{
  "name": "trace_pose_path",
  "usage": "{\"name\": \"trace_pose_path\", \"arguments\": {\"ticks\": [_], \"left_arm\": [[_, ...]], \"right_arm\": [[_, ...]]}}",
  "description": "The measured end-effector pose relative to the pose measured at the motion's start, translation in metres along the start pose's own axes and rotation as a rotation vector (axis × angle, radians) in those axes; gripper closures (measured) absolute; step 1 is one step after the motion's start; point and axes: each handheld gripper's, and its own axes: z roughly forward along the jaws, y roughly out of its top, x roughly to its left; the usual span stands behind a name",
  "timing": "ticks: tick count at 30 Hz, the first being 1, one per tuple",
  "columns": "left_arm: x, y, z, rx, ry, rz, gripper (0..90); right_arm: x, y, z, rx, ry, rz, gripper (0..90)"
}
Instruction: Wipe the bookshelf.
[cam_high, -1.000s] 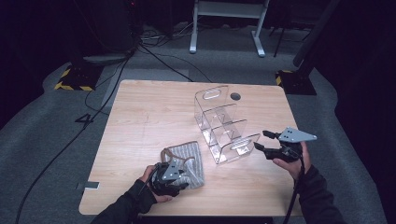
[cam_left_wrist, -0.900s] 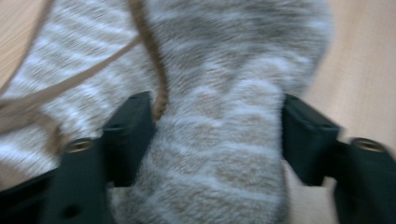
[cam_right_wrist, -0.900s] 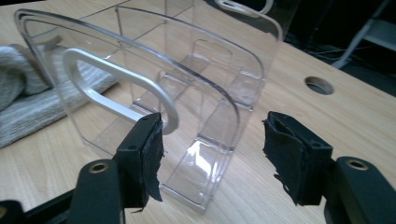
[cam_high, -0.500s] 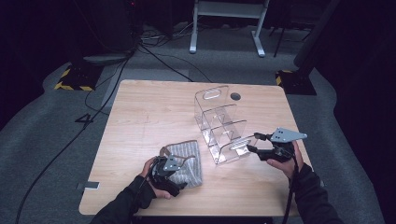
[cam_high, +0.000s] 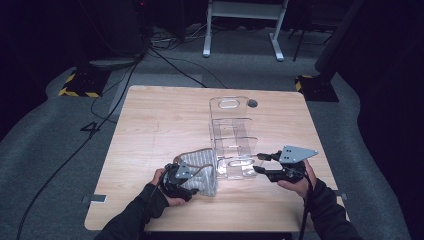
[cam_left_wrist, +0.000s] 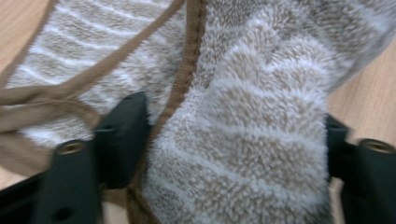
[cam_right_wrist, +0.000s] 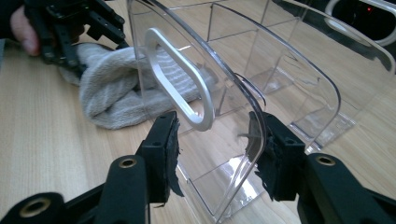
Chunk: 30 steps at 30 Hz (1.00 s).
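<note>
On the wooden table (cam_high: 150, 125), the left gripper (cam_high: 186, 181) has its jaws closed on a striped fuzzy sock (cam_left_wrist: 243, 116) near the front edge. Just right, the right gripper (cam_right_wrist: 212, 154) straddles the clear acrylic organizer (cam_right_wrist: 280, 74), its jaws apart around an end wall, not visibly pinching it.

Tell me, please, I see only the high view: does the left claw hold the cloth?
Observer: Yes. In the left gripper view the striped fleecy cloth is bunched between both jaws of the left claw and touches each.
Operator: And the right claw, is it shut on the clear rack?
Observer: No, it is open. The rack's end wall, which has an oval handle slot, stands between its jaws with a gap beside one jaw.
</note>
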Motion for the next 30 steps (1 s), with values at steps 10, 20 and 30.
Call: {"name": "trace_pose_path", "arguments": {"ticks": [10, 20, 30], "left_arm": [[0.004, -0.003, -0.008, -0.053, -0.041, 0.006, 46.8], [-0.001, 0.011, -0.007, -0.1, -0.016, 0.038, 15.7], [0.002, 0.015, 0.018, 0.06, -0.044, 0.045, 0.1]], "right_arm": [[0.005, 0.001, 0.003, -0.022, -0.01, 0.004, 67.9], [0.012, 0.005, 0.007, -0.017, 0.041, -0.039, 74.2], [0.021, 0.01, 0.013, -0.015, 0.087, -0.063, 73.8]]}}
